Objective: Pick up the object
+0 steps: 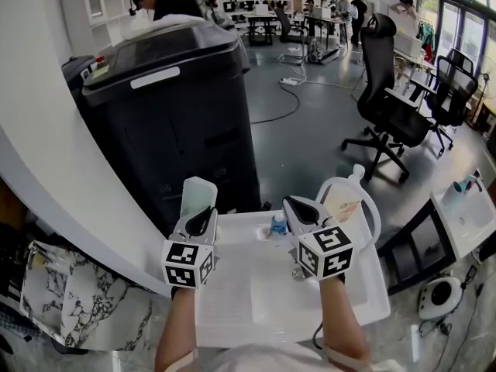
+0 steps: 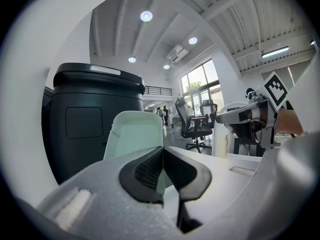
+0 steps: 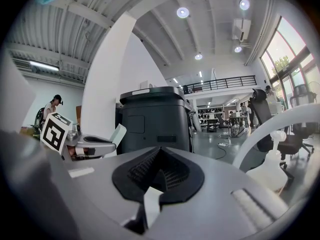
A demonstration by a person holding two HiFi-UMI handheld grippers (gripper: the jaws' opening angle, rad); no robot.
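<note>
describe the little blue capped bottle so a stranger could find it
Start at the big black machine; in front of it is a white table. Near its far edge stands a small clear bottle, the only thing with a blue cap and smaller than the pale green tray on its left and the white spray bottle on its right.

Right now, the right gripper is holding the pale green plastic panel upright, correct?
No. It is the left gripper that is holding the pale green plastic panel upright. The left gripper view shows its jaws shut on the panel's lower edge.

Pale-green sheet (image 1: 197, 195) — upright (clamped)
</note>
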